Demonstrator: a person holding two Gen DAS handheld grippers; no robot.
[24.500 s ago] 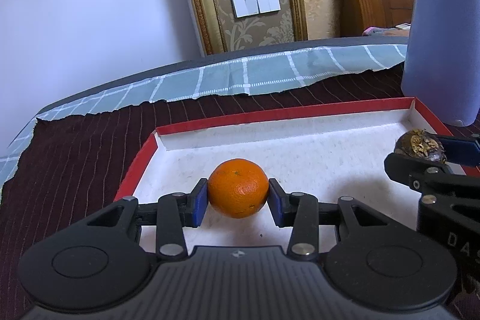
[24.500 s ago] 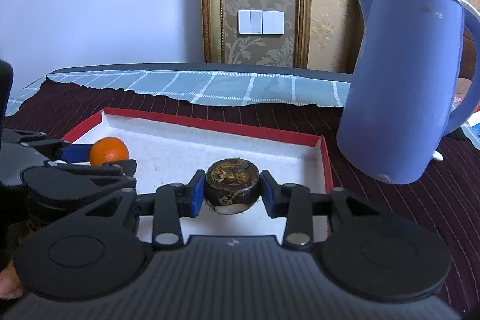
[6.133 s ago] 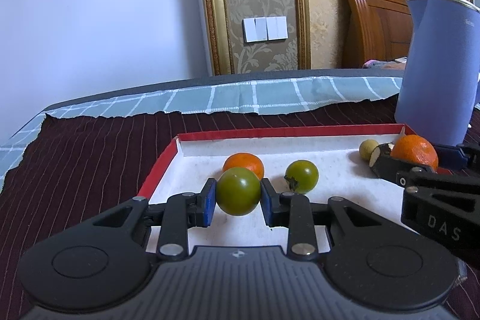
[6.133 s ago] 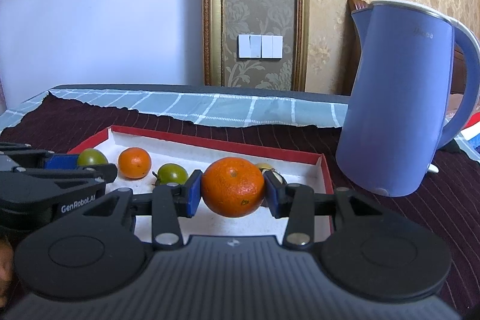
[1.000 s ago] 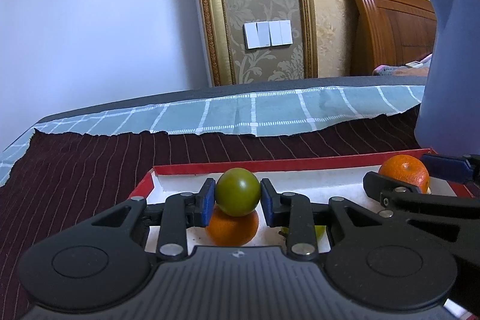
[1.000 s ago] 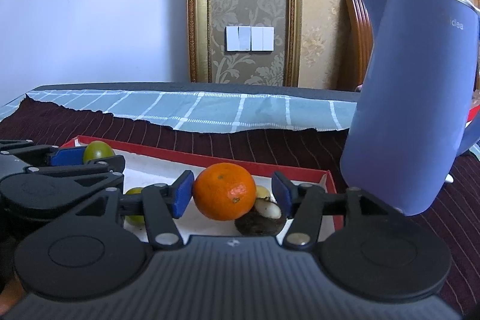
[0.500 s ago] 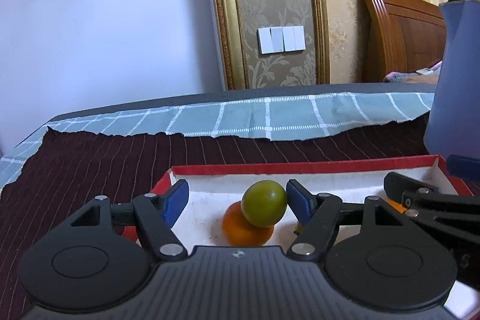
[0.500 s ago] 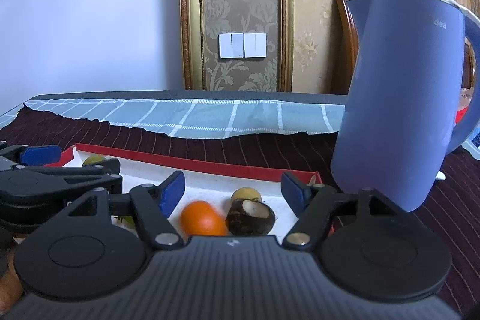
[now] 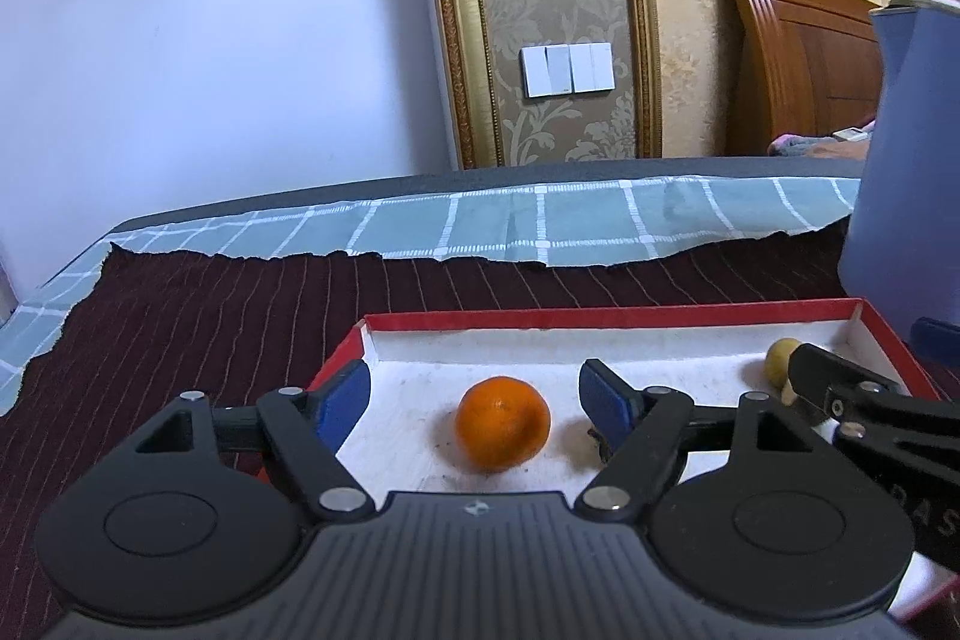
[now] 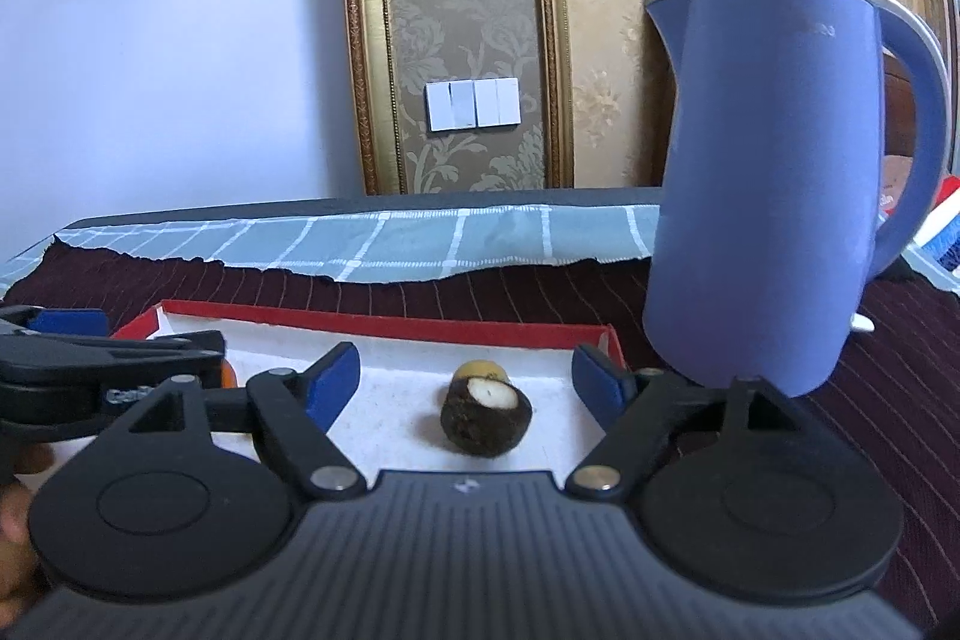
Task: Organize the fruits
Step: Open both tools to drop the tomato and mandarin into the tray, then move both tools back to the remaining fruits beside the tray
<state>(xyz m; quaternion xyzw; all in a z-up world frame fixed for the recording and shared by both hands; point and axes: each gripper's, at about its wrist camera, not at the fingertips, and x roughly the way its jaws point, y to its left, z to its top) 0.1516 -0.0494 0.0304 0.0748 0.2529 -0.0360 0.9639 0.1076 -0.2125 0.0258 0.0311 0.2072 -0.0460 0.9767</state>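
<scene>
A white tray with a red rim (image 9: 600, 319) lies on the dark striped cloth. An orange (image 9: 503, 423) rests on its floor. My left gripper (image 9: 474, 394) hangs over it with its jaws opening, and the blue pads stand clear of the fruit on both sides. A small yellowish fruit (image 9: 779, 361) sits near the tray's right end. My right gripper (image 10: 465, 382) is over that end, its jaws opening too, nothing pressed between them. Below it lie a dark brown fruit with a white cut top (image 10: 486, 415) and the yellowish fruit (image 10: 480, 370). The green tomato is hidden.
A tall blue kettle (image 10: 762, 220) stands on the cloth just right of the tray (image 10: 384, 328). The two grippers sit side by side: the right gripper (image 9: 861, 346) at the left view's edge, the left gripper (image 10: 165, 332) at the right view's edge. A checked cloth covers the table's far side.
Both jaws have spread wide. The left let go of the green tomato and the right let go of its orange; both fruits dropped out of sight.
</scene>
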